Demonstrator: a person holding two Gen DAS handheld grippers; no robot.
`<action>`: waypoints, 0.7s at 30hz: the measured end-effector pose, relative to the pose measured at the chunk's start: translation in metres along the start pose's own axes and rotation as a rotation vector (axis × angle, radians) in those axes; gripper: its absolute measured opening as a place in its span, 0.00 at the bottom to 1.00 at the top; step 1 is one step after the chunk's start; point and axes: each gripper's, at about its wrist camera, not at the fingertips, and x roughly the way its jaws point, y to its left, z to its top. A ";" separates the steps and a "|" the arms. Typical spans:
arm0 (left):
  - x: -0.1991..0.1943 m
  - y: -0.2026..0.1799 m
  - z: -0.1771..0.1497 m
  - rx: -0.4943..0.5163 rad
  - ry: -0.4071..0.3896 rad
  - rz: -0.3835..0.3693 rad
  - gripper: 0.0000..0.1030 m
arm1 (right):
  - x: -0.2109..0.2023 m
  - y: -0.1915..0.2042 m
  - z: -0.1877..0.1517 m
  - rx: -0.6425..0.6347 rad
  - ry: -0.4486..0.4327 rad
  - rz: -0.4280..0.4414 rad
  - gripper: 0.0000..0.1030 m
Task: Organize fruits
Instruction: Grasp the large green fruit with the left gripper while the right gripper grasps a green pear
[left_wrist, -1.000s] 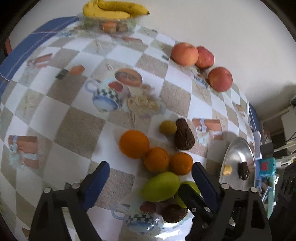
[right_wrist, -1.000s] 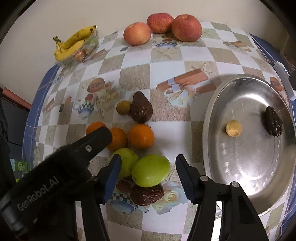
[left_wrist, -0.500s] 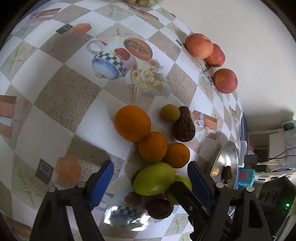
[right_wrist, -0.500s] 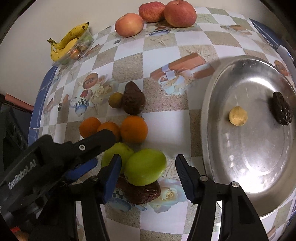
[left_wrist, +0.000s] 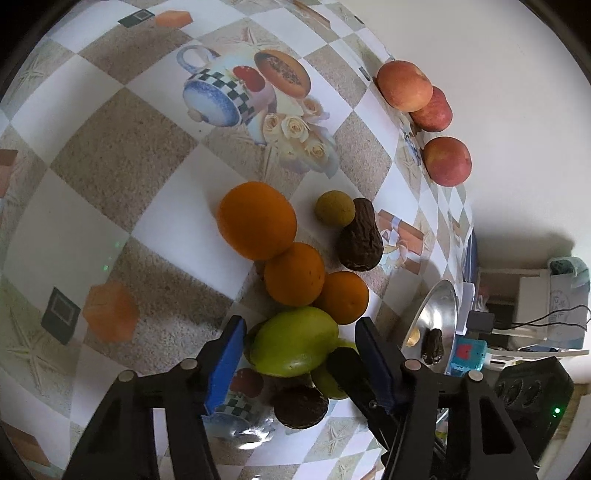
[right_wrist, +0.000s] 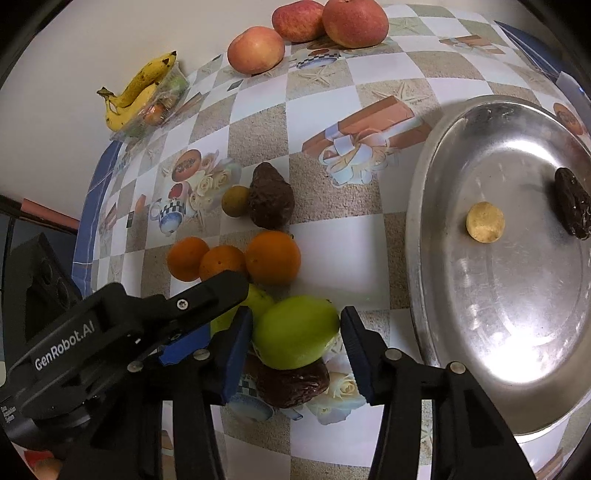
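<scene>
Two green mangoes lie side by side at the near end of a fruit cluster. My left gripper (left_wrist: 297, 349) is open, its jaws on either side of one green mango (left_wrist: 293, 341). My right gripper (right_wrist: 295, 341) is open around the other green mango (right_wrist: 295, 338); the left gripper's finger (right_wrist: 207, 299) covers part of the first mango (right_wrist: 255, 301). Three oranges (left_wrist: 293, 273) sit just beyond the mangoes. A dark brown fruit (right_wrist: 291, 380) lies under the right gripper. A steel tray (right_wrist: 517, 332) at the right holds a small yellow fruit (right_wrist: 484, 227) and a dark date (right_wrist: 572, 206).
A dark avocado (right_wrist: 269, 201) and a small olive-coloured fruit (right_wrist: 235, 200) lie beyond the oranges. Three apples (right_wrist: 306, 33) line the far table edge by the wall. Bananas (right_wrist: 138, 92) rest on a clear box at the far left corner.
Both grippers have moved down and forward onto the mangoes, and their jaws now flank the fruit more closely. The fruit has not moved.
</scene>
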 end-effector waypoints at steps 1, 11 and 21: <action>0.000 0.000 0.000 -0.002 -0.001 0.000 0.62 | 0.000 0.000 0.000 0.001 -0.001 0.001 0.49; 0.002 -0.008 -0.001 0.041 -0.009 0.042 0.62 | -0.005 0.005 0.001 -0.069 -0.039 -0.174 0.49; 0.004 -0.012 -0.003 0.081 -0.023 0.083 0.50 | -0.004 0.004 0.002 -0.077 -0.046 -0.183 0.49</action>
